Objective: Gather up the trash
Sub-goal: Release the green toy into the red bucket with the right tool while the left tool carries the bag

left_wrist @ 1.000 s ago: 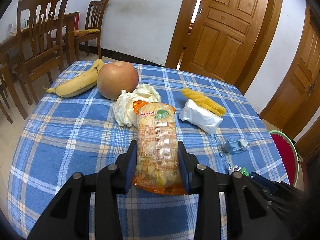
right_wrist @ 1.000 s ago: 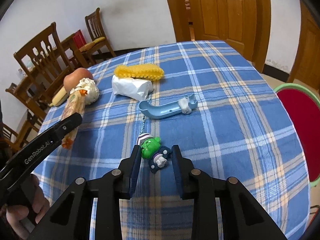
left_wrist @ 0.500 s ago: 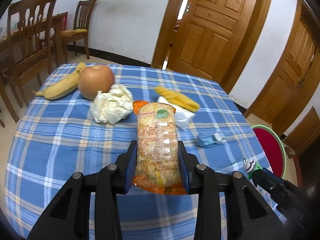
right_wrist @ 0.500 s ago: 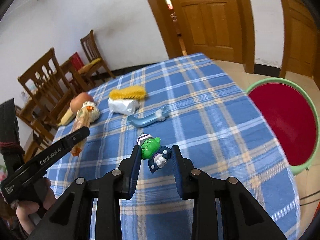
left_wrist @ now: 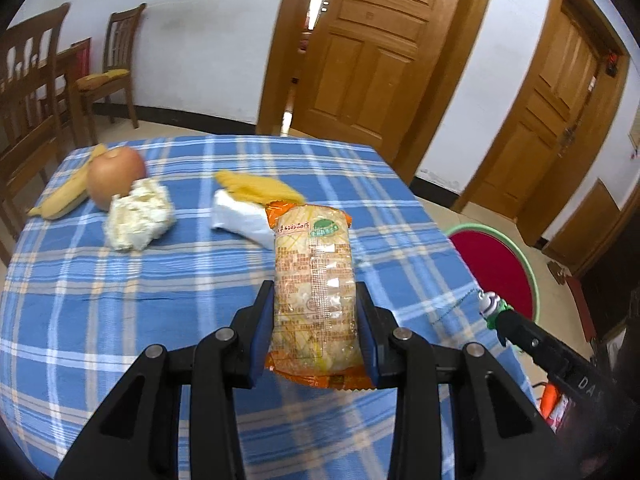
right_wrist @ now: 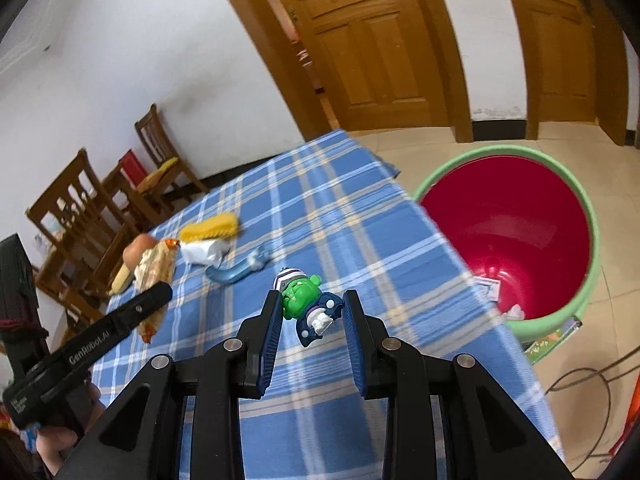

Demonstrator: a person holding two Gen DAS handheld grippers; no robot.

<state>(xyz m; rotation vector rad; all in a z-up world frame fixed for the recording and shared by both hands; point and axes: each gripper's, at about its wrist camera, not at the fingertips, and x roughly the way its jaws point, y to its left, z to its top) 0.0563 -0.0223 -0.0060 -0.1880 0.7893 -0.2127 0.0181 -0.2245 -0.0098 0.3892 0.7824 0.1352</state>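
Left wrist view: left gripper (left_wrist: 314,332) clamps an orange snack packet (left_wrist: 314,292); right gripper (right_wrist: 311,322) pinches a green toy figure (right_wrist: 308,302).

The blue checked table (left_wrist: 120,300) bears banana (left_wrist: 64,200), apple (left_wrist: 114,174), crumpled tissue (left_wrist: 138,218), and white packet (left_wrist: 240,220).

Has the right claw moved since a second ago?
Yes. The right claw, shut on the green toy figure keychain, swung toward the red bin with green rim, away from the blue checked tablecloth's centre.
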